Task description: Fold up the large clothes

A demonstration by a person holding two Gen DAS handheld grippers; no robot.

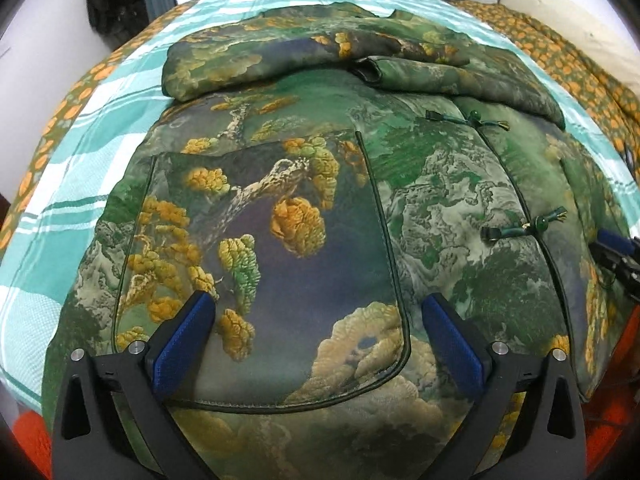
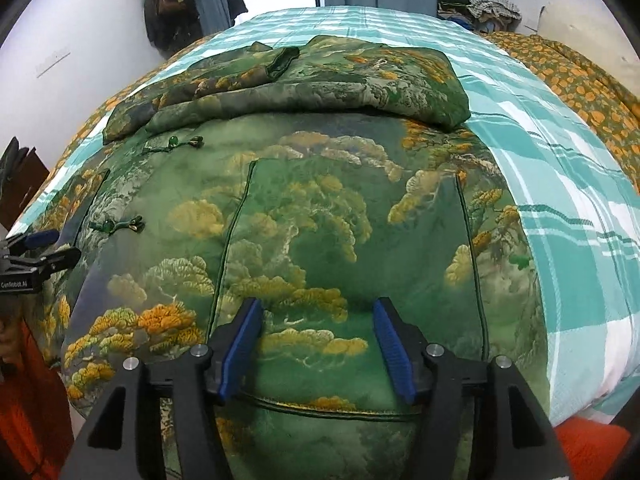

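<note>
Left claw (image 1: 316,320) open, jacket (image 1: 320,200) hem cropped

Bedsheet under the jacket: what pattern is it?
The bedsheet is a teal-and-white check with thin dark green lines, clearest in the right wrist view.

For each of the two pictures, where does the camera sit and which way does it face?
Left wrist: on the left gripper, open, looking down over the green landscape-print padded jacket; right gripper at the edge.
Right wrist: on the right gripper, open, over the jacket's other pocket.
Shared: jacket, teal checked bedsheet.
</note>
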